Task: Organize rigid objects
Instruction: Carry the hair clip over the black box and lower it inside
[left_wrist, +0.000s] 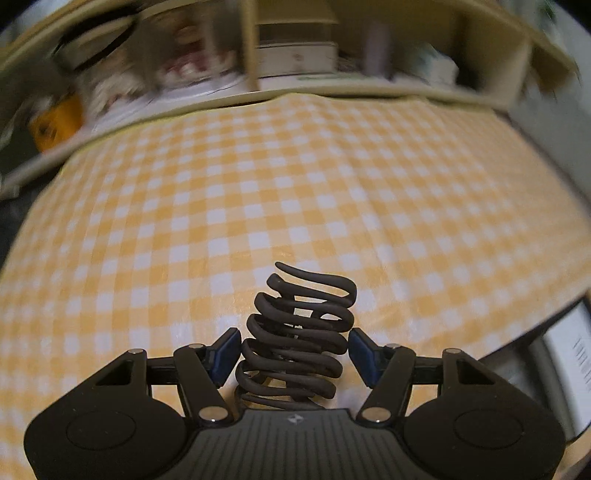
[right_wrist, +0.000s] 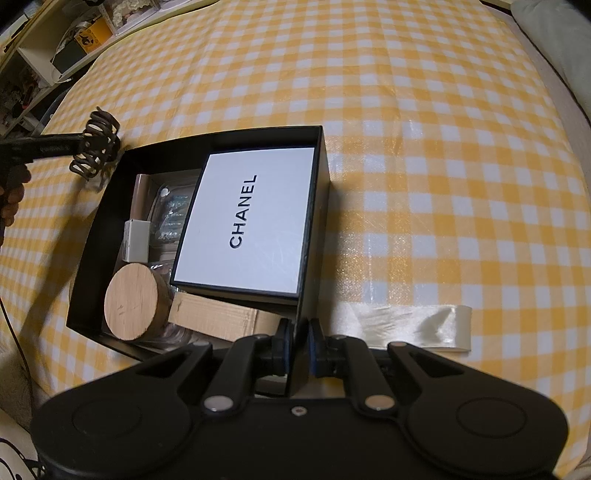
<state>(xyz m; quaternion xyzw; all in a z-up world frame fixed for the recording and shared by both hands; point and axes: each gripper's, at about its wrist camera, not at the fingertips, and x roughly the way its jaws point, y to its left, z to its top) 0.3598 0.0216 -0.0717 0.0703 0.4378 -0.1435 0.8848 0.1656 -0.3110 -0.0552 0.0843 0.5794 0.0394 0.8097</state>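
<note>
Black box (right_wrist: 317, 192) wall between right hand-held gripper (right_wrist: 295, 345) pads.

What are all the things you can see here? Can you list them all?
hair claw clip: one, dark brown, between the left gripper's pads
open box: one, black, on the cloth
Chanel box: one, white top, inside the open box
wooden disc: one, light brown, in the open box's near corner
small box: one, white, inside
ribbon: one, cream, right of the open box
tablecloth: one, yellow-white check
shelves: cream, behind, blurred
left gripper: black, holding the clip
right gripper: black, pinching the open box's wall
</note>
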